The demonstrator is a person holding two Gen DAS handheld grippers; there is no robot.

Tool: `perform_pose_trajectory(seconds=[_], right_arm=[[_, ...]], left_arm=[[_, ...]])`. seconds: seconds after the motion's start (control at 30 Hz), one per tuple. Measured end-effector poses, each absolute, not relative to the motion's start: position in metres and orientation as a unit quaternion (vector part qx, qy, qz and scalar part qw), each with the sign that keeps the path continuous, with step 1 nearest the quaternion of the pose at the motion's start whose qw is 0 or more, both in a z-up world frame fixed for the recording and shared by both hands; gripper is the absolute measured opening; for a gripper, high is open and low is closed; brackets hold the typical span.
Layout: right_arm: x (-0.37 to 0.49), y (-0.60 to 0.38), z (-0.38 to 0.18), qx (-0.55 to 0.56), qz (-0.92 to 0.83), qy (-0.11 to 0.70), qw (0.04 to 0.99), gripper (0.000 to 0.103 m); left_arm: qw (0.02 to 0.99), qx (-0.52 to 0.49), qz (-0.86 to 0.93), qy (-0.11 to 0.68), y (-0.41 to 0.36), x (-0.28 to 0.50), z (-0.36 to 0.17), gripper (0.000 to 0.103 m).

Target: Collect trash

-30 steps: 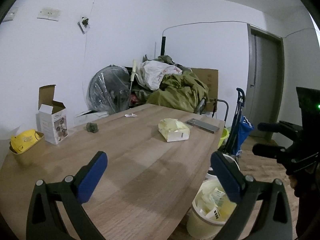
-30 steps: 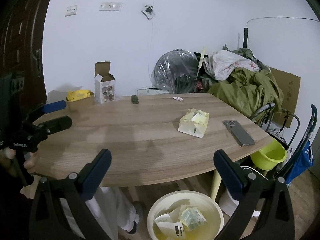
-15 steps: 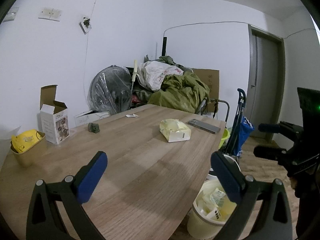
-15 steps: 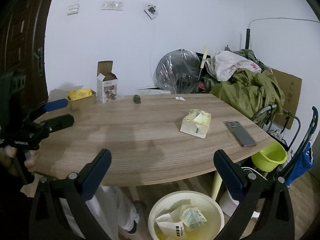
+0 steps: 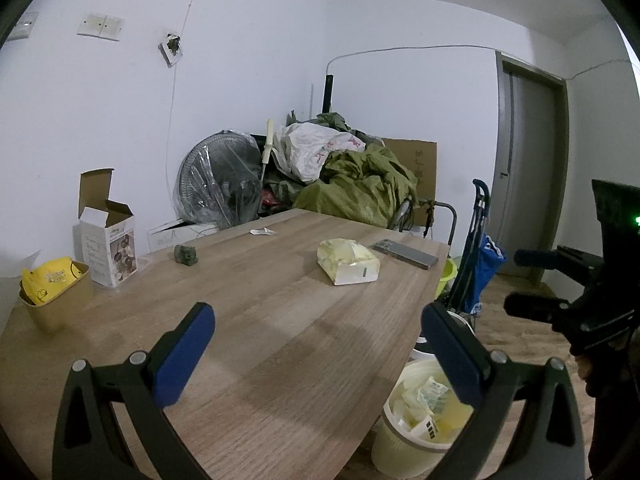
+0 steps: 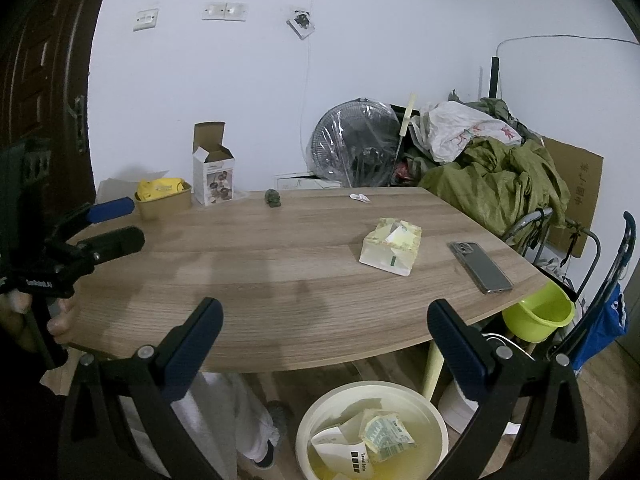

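Little moved since earlier: we held left gripper [image 5: 316,344] and right gripper [image 6: 324,340] spread, empty, above counter [image 6: 280,264]; trash bin [image 6: 320,412] below.

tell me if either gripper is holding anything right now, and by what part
Nothing is held. The left gripper and the right gripper both stand wide open with only air between their blue pads, above the table and the trash bin.

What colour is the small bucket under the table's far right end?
Lime green bucket; clearest in the right wrist view.
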State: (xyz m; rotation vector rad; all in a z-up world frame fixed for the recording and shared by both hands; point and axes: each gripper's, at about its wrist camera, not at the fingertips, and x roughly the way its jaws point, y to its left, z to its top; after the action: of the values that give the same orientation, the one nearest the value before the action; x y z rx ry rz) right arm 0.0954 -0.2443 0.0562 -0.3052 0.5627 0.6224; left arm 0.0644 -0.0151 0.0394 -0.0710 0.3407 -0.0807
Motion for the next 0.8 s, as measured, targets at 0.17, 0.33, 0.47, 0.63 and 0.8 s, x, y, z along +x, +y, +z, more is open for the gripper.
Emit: perform_pose_trajectory(seconds=[0.17,0.33,0.47,0.63,0.8], right_arm=[[0.0948,-0.2445,0.0567,-0.147,0.3,0.272,0.903,0.102],[0.0951,-0.2452,0.0567,-0.146,0.301,0.273,0.902,0.102],[0.0957,-0.2457,0.0563,-0.145,0.302,0.273,0.902,0.102],[0.0959,-0.2462,0.0563,-0.144,0.303,0.274,0.901,0.102],[0.0956,-0.2464,0.0566,-0.144,0.303,0.273,0.902,0.102]], left_arm=[[0.984,-0.035,-0.041,0.17,-0.0154,0.0641,0.0399,0.103],[0.984,-0.035,-0.041,0.169,-0.0158,0.0639,0.0403,0.103],[0.984,-0.035,-0.041,0.169,-0.0158,0.0638,0.0404,0.103],[0.984,-0.035,-0.042,0.169,-0.0167,0.0645,0.0409,0.103],[0.984,-0.035,-0.043,0.168,-0.0187,0.0641,0.0418,0.103]])
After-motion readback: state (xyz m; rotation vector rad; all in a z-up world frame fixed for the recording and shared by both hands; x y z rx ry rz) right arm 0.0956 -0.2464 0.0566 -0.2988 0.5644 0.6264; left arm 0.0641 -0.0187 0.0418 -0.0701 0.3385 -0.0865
